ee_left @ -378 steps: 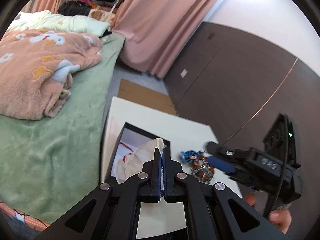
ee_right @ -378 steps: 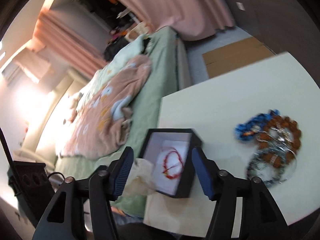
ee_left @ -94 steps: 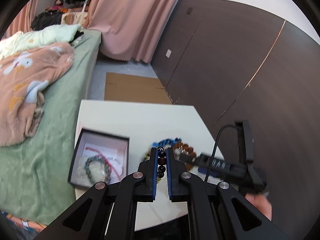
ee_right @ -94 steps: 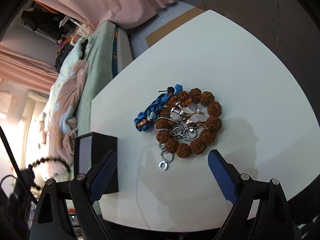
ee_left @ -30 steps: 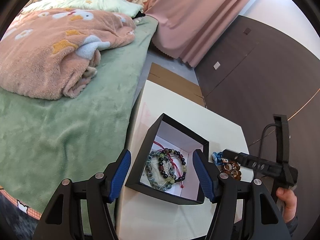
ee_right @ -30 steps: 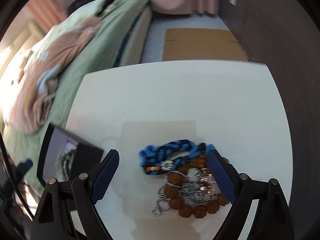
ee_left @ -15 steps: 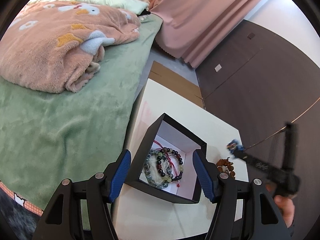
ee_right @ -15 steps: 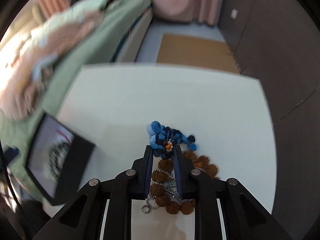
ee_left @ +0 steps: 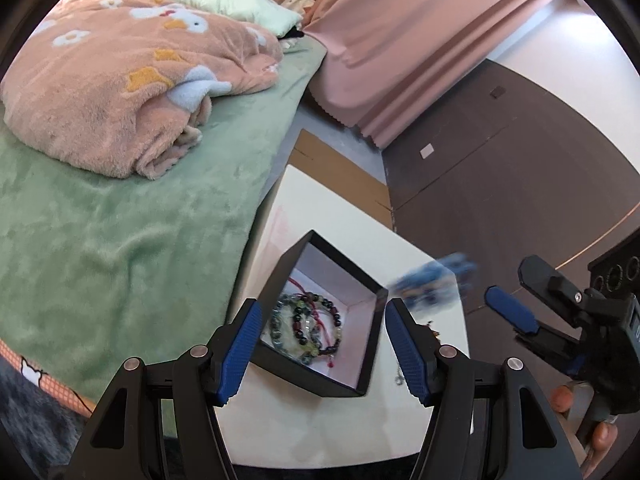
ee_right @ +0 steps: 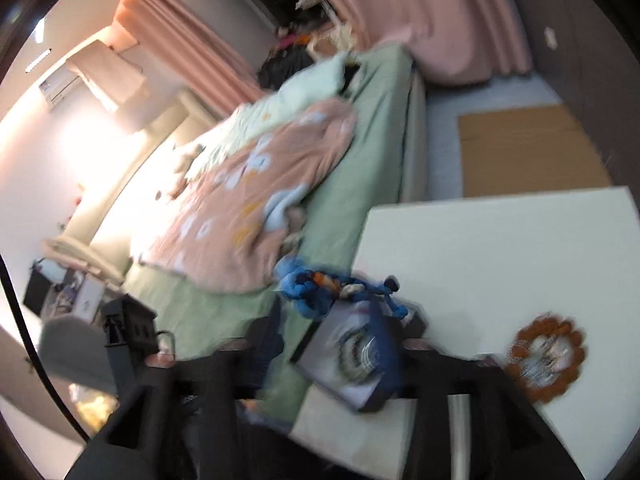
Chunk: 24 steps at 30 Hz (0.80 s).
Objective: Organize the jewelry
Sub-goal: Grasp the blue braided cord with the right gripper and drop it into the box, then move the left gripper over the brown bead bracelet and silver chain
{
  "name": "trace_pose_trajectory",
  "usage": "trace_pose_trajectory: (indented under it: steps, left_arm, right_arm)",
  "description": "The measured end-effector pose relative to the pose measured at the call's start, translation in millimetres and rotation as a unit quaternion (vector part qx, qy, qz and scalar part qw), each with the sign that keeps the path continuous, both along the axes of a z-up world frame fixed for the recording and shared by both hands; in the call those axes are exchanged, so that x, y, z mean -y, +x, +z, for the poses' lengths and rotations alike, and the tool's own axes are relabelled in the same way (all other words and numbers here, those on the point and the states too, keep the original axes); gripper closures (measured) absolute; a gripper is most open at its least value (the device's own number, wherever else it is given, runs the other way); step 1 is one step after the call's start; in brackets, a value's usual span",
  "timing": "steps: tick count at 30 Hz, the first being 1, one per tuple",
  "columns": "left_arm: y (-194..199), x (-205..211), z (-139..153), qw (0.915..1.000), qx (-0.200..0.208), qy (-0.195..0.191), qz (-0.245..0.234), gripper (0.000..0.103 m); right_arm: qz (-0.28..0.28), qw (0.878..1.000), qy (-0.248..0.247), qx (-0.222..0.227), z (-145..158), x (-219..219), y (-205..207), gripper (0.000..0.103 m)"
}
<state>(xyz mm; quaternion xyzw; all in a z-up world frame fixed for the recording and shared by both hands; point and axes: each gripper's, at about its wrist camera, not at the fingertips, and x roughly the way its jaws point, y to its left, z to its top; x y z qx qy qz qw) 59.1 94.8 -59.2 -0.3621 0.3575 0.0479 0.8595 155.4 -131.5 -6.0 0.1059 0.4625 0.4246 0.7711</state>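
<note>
My left hand-held gripper [ee_left: 324, 344] stands released, its blue pads flanking the near corners of the black box [ee_left: 320, 376] without touching. The box sits on the white worktop [ee_left: 344, 236] and holds beaded bracelets [ee_left: 306, 328]. Beyond the box, the blue braided bracelet [ee_left: 432, 282] appears airborne and blurred, clear of my opening right hand-held gripper [ee_left: 516, 320]. Farthest from the box lies the bed [ee_left: 120, 208].

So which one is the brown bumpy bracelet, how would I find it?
Look at the white table beside the green bed. Near its front edge, right of the black box, lies the brown bracelet. It is a ring of fat knobbly beads with silvery bits inside, unlike the blue braided one.
</note>
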Motion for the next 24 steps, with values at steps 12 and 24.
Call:
trace_pose_trajectory:
  steps: [12,24]
  left_arm:
    - [0,37,35,0.9957,0.012,0.066,-0.064,0.038]
    - [44,101,32,0.9798,-0.026,0.107,-0.167,0.038]
  right_arm:
    - [-0.098,0.994,-0.048,0.013,11,62,-9,0.024]
    - [-0.188,0.976,-0.106,-0.034,-10,137,7,0.024]
